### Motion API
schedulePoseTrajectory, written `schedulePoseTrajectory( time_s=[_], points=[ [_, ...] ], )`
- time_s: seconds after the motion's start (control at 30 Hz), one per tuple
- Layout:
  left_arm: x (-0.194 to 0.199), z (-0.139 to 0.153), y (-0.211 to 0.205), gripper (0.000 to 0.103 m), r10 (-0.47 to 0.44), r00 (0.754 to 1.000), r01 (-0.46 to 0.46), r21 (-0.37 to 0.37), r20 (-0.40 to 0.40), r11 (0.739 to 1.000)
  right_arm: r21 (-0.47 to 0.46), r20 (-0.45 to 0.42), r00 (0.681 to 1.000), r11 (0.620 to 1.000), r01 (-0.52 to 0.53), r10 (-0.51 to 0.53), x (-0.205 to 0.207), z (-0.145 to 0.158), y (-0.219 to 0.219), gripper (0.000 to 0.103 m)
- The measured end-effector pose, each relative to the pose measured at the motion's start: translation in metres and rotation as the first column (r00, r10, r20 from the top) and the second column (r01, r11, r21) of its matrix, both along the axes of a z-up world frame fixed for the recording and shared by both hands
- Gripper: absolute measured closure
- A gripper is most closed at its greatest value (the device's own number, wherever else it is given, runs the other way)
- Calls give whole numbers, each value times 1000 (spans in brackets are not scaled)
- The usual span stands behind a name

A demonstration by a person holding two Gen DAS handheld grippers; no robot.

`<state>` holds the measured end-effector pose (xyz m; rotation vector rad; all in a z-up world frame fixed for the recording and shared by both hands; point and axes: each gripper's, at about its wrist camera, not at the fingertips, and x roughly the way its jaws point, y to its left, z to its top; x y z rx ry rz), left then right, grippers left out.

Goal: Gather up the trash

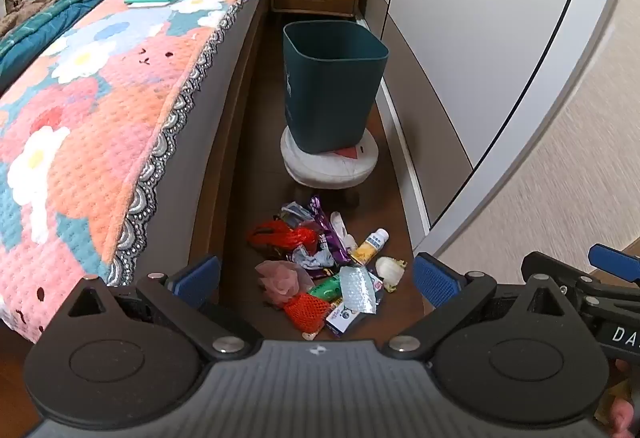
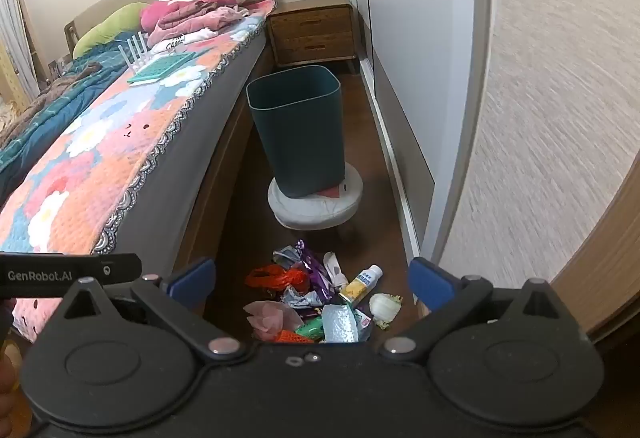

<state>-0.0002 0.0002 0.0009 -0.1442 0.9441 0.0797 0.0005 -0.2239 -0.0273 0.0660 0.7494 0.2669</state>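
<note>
Both hand-held grippers, left [image 1: 316, 278] and right [image 2: 312, 280], are hovering spread and empty above the trash pile [image 1: 324, 270]; the dark green wastebasket [image 1: 332, 86] is standing ahead on a round stool [image 1: 329, 167], raised for easy dropping.

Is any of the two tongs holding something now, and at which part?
Nothing is held. The left tongs and the right tongs are both open and empty above the heap of mixed trash on the floor.

Smooth matt plastic bin [image 1: 334, 90], dark polished wood floor [image 1: 256, 174], quilted cloth bedspread [image 1: 104, 110], crinkled glossy wrappers [image 1: 326, 238].
</note>
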Motion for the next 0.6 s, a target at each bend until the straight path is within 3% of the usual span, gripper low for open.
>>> schedulePoseTrajectory(
  time_s=[0.33,0.6],
  points=[
    [-4,7,-5,0,-10,999,8,38,52,999,2,5,1000,1000,-2,2,0,6,-2,0],
    [-7,5,-1,0,-8,998,7,21,70,1000,-4,54,999,1000,-9,9,-6,6,1,0]
  ],
)
